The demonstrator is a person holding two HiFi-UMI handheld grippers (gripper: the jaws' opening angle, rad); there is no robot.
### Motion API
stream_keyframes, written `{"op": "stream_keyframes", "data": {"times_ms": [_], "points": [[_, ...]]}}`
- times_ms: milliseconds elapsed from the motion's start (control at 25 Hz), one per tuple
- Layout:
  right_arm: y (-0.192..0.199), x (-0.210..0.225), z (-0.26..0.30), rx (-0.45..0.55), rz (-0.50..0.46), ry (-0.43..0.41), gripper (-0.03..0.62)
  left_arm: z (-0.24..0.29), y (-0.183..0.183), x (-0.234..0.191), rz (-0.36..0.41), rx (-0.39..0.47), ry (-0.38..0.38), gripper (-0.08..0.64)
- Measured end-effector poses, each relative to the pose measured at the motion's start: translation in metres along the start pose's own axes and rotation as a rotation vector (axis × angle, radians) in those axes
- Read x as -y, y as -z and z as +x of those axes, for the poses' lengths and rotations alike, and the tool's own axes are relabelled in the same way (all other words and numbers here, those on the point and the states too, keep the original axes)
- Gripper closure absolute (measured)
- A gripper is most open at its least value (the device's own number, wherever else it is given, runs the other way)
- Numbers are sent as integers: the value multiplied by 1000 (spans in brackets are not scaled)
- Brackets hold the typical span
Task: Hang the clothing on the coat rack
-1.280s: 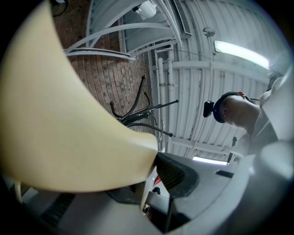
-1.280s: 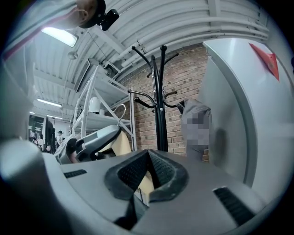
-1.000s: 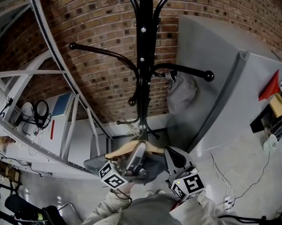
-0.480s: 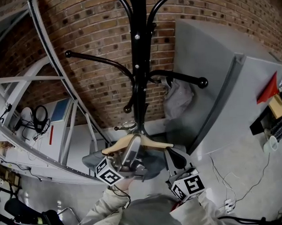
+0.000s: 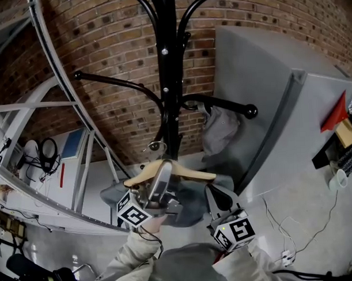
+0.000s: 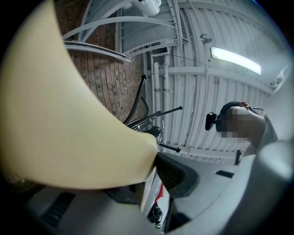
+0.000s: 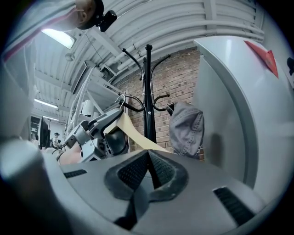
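Note:
A wooden hanger [image 5: 186, 172] carries a grey garment [image 5: 192, 203] draped below it. My left gripper [image 5: 164, 176] is shut on the hanger's middle, and the pale wood [image 6: 69, 114] fills the left gripper view against one dark pad [image 6: 177, 173]. The hanger's metal hook [image 5: 155, 147] sits just left of the black coat rack pole [image 5: 168, 79], below its arms. My right gripper [image 5: 217, 194] hovers at the garment's right edge; its jaws [image 7: 148, 172] are pressed together and I see nothing between them. Another grey garment [image 5: 220, 128] hangs from the rack's right arm [image 5: 232, 106].
A tall grey cabinet [image 5: 273, 105] stands close on the right of the rack. A brick wall [image 5: 115, 47] is behind it. White metal frame bars [image 5: 58, 60] run down the left. Cables [image 5: 283, 251] lie on the floor at lower right.
The left gripper has lifted the hanger and garment up and closer to the rack pole. The hook now sits nearer the lower arms. The right gripper has followed slightly.

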State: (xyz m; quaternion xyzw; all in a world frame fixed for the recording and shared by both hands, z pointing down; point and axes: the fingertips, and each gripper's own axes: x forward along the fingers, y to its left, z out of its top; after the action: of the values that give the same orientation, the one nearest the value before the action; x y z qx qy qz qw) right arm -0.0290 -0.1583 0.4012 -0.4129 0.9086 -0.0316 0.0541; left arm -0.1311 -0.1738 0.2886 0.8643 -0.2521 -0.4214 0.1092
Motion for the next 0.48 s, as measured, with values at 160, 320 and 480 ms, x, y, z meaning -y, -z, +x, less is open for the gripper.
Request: {"op": "stream_keyframes", "data": {"times_ms": [160, 320, 480], "points": [[-3, 8, 4, 10, 3, 11, 569, 5, 1, -10, -1, -3, -6, 459], [-5, 12, 10, 14, 0, 12, 569, 6, 4, -22, -4, -7, -19, 459], [-1, 18, 16, 8, 14, 17, 568, 7, 6, -35, -11, -16, -28, 459]]}}
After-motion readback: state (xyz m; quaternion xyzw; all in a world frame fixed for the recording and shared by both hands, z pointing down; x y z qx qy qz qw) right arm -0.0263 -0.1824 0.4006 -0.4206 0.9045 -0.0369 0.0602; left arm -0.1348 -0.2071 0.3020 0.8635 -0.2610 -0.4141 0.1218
